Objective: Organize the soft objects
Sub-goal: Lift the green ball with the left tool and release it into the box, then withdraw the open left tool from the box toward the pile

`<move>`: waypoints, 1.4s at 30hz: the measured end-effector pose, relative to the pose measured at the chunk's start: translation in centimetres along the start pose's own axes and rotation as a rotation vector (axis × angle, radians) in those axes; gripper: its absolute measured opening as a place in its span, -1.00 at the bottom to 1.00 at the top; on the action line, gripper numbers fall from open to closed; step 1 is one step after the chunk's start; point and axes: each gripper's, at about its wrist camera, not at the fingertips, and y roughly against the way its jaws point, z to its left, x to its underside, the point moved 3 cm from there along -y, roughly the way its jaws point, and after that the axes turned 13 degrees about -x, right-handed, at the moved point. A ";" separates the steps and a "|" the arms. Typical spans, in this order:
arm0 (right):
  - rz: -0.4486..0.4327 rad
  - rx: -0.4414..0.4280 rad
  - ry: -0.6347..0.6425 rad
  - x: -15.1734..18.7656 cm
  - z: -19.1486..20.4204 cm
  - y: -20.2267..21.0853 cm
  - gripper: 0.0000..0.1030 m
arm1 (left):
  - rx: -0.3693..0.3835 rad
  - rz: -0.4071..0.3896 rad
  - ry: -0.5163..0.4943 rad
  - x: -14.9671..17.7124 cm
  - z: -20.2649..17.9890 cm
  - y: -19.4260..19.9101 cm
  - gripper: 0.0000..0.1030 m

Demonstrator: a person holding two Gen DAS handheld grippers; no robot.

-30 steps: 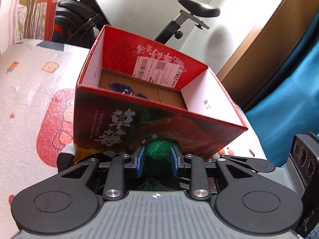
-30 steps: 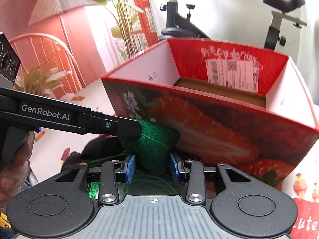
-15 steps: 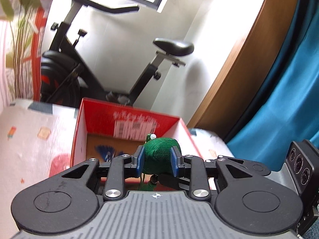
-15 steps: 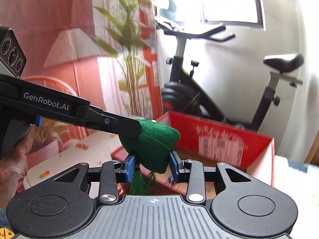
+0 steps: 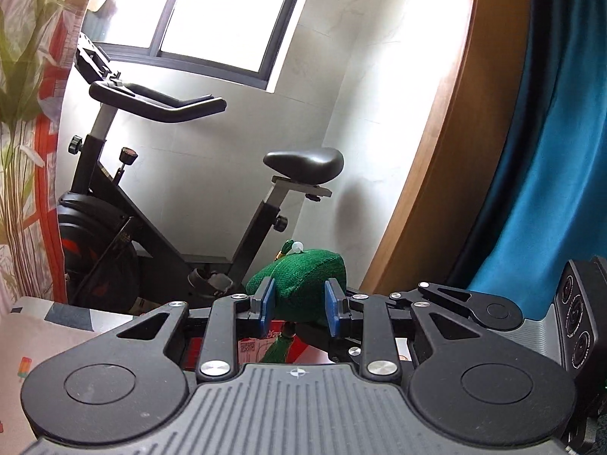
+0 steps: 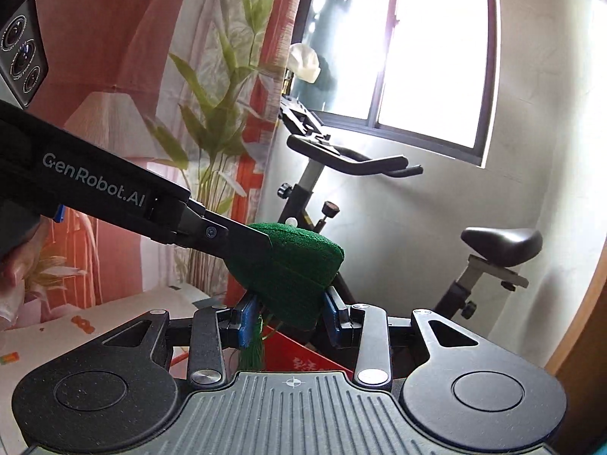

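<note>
Together, two tongs, left tongs (image 5: 297,305) and right tongs (image 6: 287,316), clamp one green pouch (image 6: 292,269).

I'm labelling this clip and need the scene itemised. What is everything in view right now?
green knitted pouch: one, green with a tassel, clamped between both grippers
red box: one, red, mostly hidden below the grippers
exercise bike: one, black, by the white wall
window: one, dark frame, above the bike
plant-print curtain: one, red and green, left
blue curtain: one, right
patterned cover: one, pale, lower left
left gripper: black, blue pads
right gripper: black, blue pads
hand: one, far left edge
</note>
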 end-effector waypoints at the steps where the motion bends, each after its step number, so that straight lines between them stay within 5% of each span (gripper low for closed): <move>1: 0.007 0.003 0.000 0.2 -0.2 -0.3 -0.35 | 0.002 -0.003 -0.002 -0.1 -0.1 -0.2 -0.42; 6: 0.076 -0.004 -0.029 2.8 -0.9 -2.3 -0.35 | 0.004 0.028 -0.031 1.0 -0.2 -2.2 -0.42; 13: 0.234 -0.037 -0.128 9.2 -1.8 -5.7 -0.34 | 0.034 0.208 0.012 5.4 1.4 -7.2 -0.43; 19: 0.283 -0.034 -0.236 12.4 -2.7 -6.5 -0.35 | 0.034 0.329 0.052 9.3 2.1 -10.2 -0.43; 27: 0.309 0.001 -0.280 13.5 -3.6 -5.9 -0.34 | -0.008 0.339 0.020 10.3 2.0 -10.9 -0.42; 29: 0.299 0.014 -0.293 13.4 -3.8 -5.5 -0.20 | -0.041 0.327 0.006 10.0 2.5 -10.6 -0.38; 37: 0.216 0.034 -0.367 13.3 -4.3 -1.9 0.84 | -0.150 0.237 -0.034 8.4 4.4 -7.1 0.79; 42: 0.148 0.068 -0.390 13.0 -4.0 0.6 0.99 | -0.236 0.187 -0.067 7.8 5.4 -4.2 0.99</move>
